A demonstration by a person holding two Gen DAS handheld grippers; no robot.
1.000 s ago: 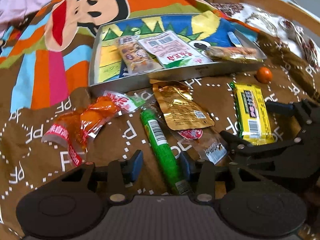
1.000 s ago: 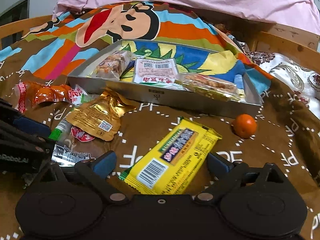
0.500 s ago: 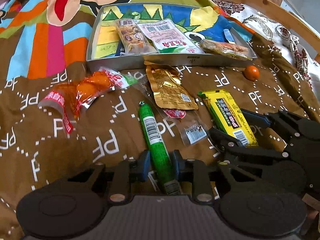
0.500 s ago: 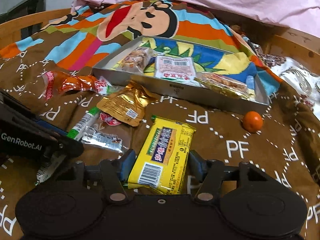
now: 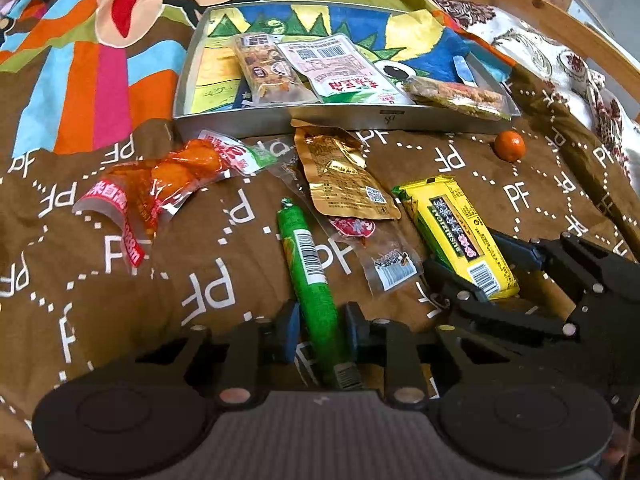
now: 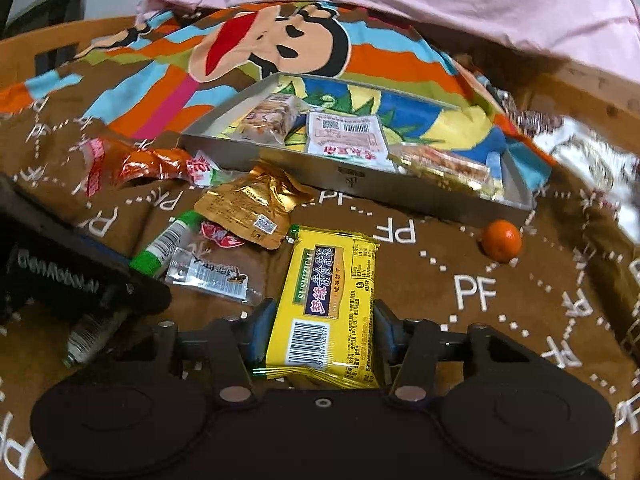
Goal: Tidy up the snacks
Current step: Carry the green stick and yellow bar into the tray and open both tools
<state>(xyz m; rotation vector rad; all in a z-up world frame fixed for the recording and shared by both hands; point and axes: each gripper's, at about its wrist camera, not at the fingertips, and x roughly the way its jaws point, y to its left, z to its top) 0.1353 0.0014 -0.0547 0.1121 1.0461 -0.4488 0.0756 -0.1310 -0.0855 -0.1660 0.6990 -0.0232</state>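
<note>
Change since a second ago: both pairs of fingers have narrowed, the left pair onto the green stick, the right pair around the yellow pack.
Left gripper [image 5: 318,330]: its fingers are clamped on the green stick snack [image 5: 310,276] near the barcoded near end (the far end points toward the tray).
Right gripper [image 6: 320,330]: its fingers are closing, with the yellow snack pack [image 6: 330,304] between them and the pads at its long edges.
Yellow pack: lies flat on the brown blanket [image 5: 120,304], barcode end nearest the camera.
Tray [image 5: 320,118]: shallow metal one, beyond the loose snacks, holding three packets side by side.
Loose snacks: a gold foil pouch [image 5: 344,176] just in front of the tray, overlapping a clear packet [image 5: 384,260]; an orange-red packet [image 5: 160,180] off to the left.
Small orange fruit [image 6: 501,240]: on the blanket near the tray's right corner, apart from the packets.
</note>
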